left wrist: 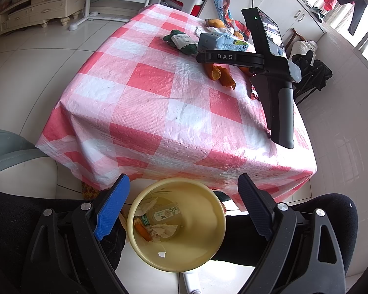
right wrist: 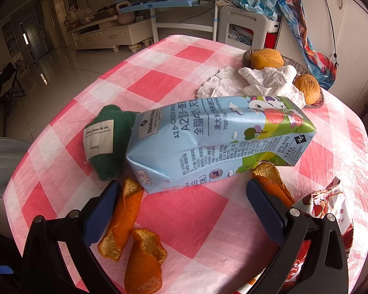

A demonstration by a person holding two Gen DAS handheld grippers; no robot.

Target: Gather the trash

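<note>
Both hand-held grippers wide, empty: left over the bin, right facing the milk carton on the counter. Risk: peel beside the left finger jams the grasp, crumpled carton slips.

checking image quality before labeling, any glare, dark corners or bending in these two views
Left wrist view: sheen on the plastic tablecloth, blown-out window top right, black fisheye corners, table edges bowed; the yellow bin is sharp. Right wrist view: room at left falls dark, the milk carton is well lit and readable, the orange peel crisp, edges curved.
</note>
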